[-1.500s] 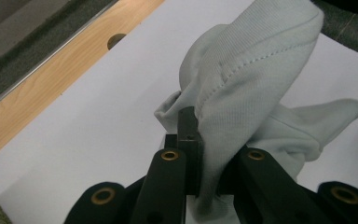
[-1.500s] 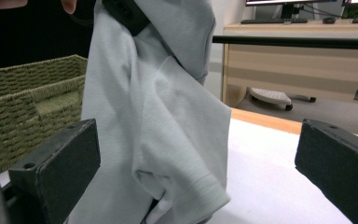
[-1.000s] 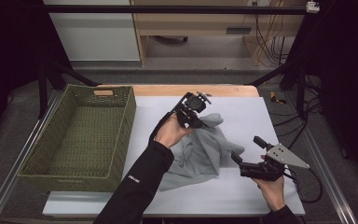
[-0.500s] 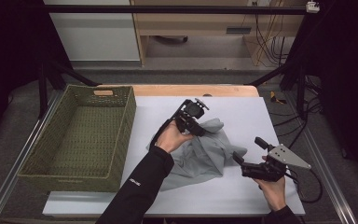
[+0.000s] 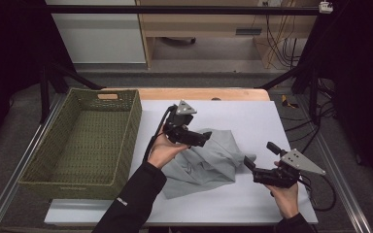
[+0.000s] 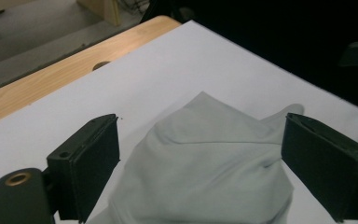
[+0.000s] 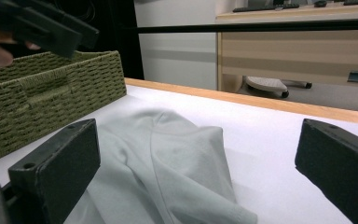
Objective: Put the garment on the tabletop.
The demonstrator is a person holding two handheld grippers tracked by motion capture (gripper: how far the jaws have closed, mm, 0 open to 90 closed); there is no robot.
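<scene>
Left gripper view, grey cloth [image 6: 205, 177] below wide-open jaws just opened, untouched, right jaws open

The pale grey-green cloth [image 5: 209, 160] lies crumpled in a loose heap on the white table [image 5: 252, 116], about in the middle between the left and right edges and nearer to the front edge. Its folds rise into a soft hump, and one small corner sticks out toward the right edge.

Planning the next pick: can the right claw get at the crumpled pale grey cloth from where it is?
Probably yes: the right claw is open beside the crumpled pale grey cloth, nothing between.
</scene>
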